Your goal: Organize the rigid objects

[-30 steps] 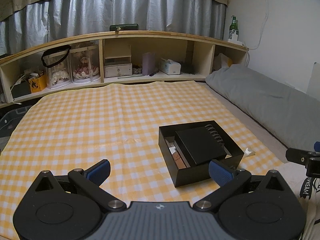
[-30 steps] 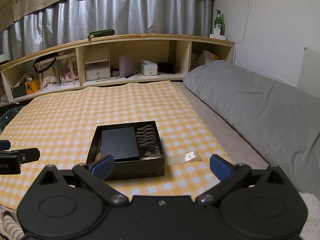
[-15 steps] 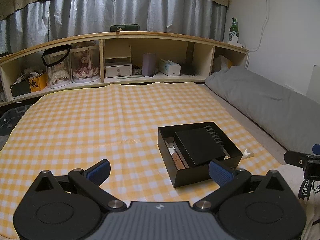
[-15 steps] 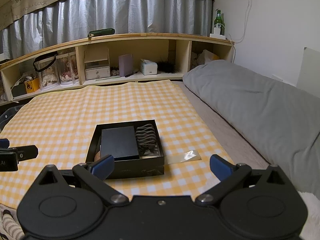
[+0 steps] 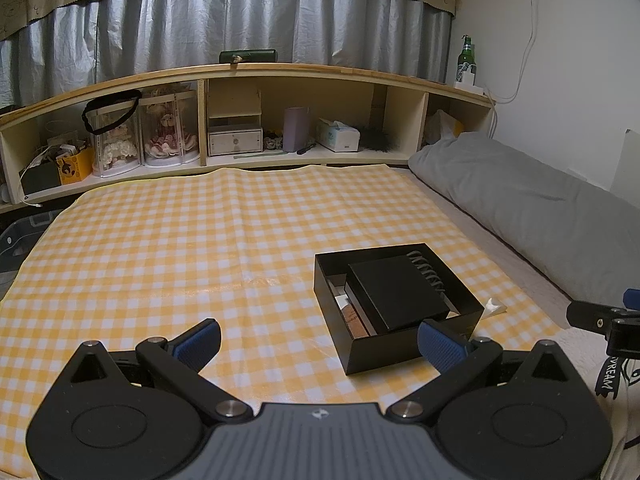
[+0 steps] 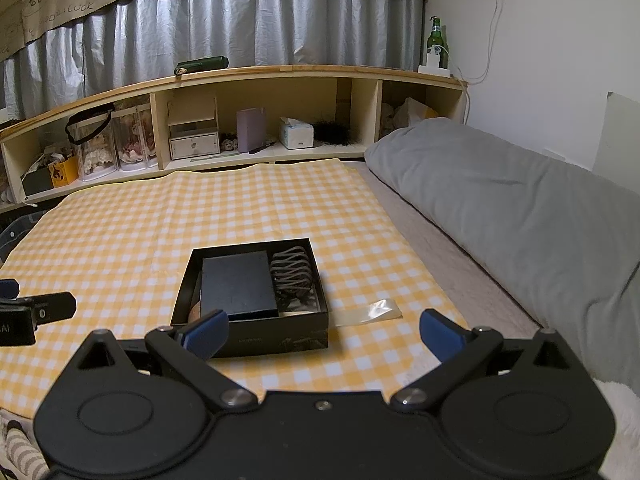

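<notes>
Beyond both grippers' spread fingers (image 6: 206,334), black box (image 6: 256,334) sits ungrasped.

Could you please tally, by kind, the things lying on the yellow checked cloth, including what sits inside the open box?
Open black box: 1
Flat black case inside it: 1
Dark wire rack inside it: 1
Clear plastic strip beside the box: 1
Total: 4; items under the case are too hidden to count.

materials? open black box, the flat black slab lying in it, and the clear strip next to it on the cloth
Open black box: likely rigid cardboard, matte black; thin straight walls, crisp corners.
Flat black slab: matte black, square edges; probably a cardboard lid or case, can't be sure.
Clear strip: thin transparent plastic film; checks show through, glossy glare.
</notes>
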`<state>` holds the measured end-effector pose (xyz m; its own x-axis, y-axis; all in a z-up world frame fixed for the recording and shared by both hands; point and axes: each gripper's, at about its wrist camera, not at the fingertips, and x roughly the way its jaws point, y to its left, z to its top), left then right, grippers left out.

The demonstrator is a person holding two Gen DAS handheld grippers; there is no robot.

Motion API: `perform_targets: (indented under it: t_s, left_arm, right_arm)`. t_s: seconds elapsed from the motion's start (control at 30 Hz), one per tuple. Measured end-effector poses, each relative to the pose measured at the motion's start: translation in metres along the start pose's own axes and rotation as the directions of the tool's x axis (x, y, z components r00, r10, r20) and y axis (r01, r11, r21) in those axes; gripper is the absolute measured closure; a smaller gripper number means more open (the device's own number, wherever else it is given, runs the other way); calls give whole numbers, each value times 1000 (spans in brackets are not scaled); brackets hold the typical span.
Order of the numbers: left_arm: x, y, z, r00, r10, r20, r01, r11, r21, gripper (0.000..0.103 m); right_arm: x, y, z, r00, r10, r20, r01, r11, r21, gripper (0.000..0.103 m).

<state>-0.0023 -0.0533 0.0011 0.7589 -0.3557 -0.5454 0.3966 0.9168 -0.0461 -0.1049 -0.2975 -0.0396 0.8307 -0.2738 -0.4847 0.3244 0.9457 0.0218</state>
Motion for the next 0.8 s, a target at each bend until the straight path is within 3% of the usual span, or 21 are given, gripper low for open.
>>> perform_targets:
  t_s: [0.8]
  left_arm:
    - [0,-10,1,1000,0,3,0,1000,-4,0]
  right_arm:
    - [0,0,-2,1000,-1,-2,1,1000,-1,0]
